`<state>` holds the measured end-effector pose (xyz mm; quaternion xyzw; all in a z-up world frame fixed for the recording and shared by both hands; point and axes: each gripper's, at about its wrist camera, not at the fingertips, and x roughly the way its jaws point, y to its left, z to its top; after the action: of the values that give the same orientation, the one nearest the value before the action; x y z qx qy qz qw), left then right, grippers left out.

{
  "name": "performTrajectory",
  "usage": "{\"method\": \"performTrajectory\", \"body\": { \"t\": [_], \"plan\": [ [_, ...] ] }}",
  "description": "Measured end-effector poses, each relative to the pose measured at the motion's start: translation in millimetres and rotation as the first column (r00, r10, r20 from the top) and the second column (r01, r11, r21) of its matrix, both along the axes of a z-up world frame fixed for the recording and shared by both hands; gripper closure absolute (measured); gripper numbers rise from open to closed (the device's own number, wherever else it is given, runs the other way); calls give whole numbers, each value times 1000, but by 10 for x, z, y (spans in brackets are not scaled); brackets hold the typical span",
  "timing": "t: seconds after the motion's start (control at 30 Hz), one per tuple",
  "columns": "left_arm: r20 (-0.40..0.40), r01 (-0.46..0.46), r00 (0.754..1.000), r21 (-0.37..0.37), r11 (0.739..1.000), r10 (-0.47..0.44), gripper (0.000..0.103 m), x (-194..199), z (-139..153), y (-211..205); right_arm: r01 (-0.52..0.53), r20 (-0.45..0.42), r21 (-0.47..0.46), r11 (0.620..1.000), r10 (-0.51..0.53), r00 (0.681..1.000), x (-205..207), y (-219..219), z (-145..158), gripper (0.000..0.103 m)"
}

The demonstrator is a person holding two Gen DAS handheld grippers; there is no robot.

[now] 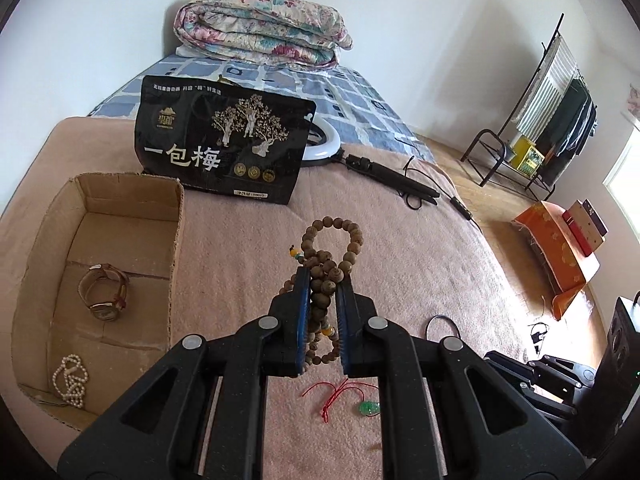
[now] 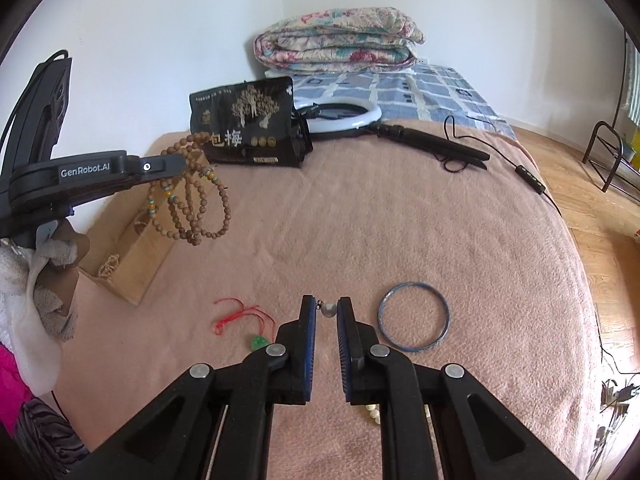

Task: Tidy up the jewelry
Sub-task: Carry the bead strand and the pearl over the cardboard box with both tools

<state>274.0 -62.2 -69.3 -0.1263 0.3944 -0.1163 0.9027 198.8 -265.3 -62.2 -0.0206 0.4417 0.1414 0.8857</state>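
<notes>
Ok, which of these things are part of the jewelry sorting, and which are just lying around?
Part of the job:
brown wooden bead strand in the left gripper
open cardboard box
brown leather watch
white pearl string
red cord with green pendant
blue bangle
small grey pendant

Lying about:
black snack bag
white ring light
folded floral quilt

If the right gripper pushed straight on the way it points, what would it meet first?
Most likely the small silvery pendant, which lies just past the right gripper fingertips in line with the open gap. Depth is unclear; beyond it there is only the pink blanket.
</notes>
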Motion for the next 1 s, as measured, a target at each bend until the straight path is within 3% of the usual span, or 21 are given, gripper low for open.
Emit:
{"method": "performTrajectory", "body": {
  "t": [0.43, 1.0],
  "plan": [
    [54, -79, 995, -9, 997, 80, 93, -204, 292, 751, -75, 74, 66, 995, 70, 995, -51, 681, 369, 95],
    [28, -214, 976, 2, 977, 214, 93, -283, 211, 1769, -242, 65, 127, 962, 235, 970, -54, 1891, 275, 95]
  ]
}}
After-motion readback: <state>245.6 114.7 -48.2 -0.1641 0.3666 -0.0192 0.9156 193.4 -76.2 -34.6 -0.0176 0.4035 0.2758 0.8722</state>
